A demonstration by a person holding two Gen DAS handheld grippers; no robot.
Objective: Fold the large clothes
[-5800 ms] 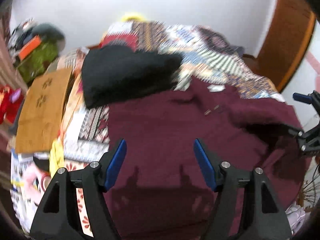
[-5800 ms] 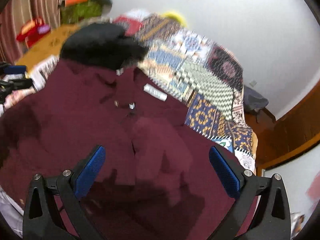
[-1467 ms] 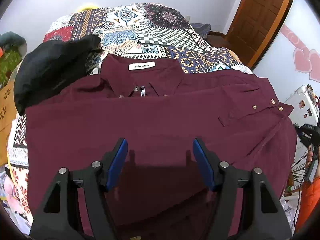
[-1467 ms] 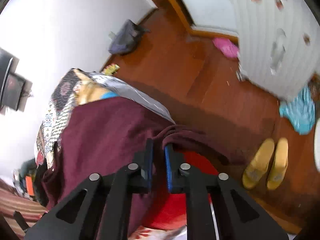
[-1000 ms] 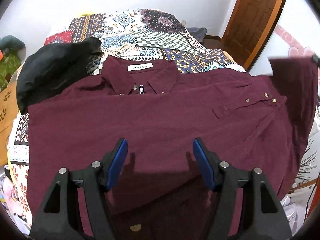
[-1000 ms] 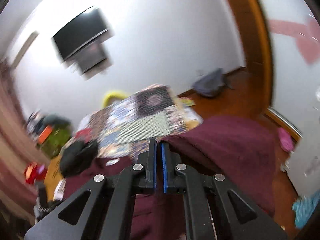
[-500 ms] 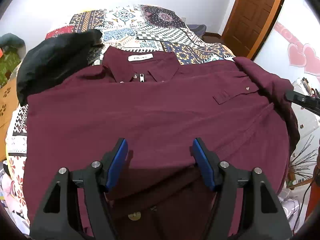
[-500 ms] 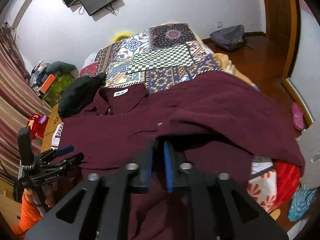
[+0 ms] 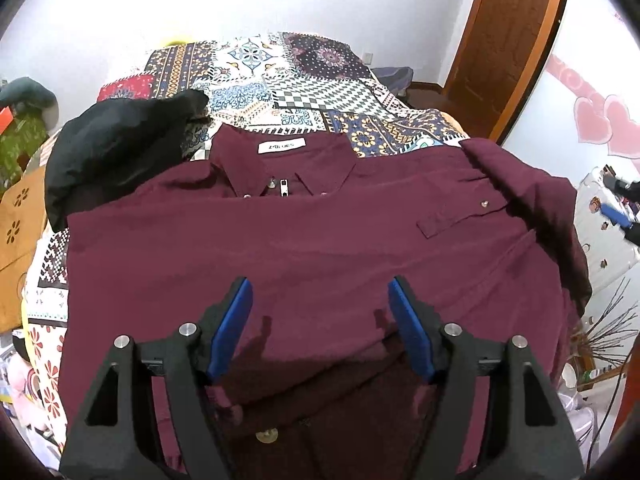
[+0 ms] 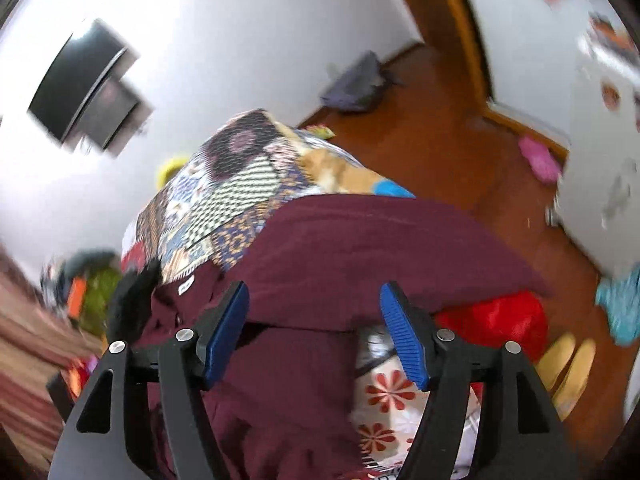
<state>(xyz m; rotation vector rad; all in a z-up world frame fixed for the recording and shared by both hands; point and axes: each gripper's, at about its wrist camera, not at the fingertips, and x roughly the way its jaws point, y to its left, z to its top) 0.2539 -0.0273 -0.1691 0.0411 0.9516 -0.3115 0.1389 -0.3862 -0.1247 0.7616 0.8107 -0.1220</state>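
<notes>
Lying flat on bedspread (image 9: 316, 92): maroon shirt (image 9: 312, 240)

Both wrist views overlook the shirt (image 9: 304, 240) closely.

The right claw (image 10: 314, 330) has released the sleeve (image 10: 372, 248) and opened.

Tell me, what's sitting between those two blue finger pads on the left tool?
Only maroon shirt fabric, lying below the open left gripper, nothing gripped. The left wrist view shows it.
</notes>
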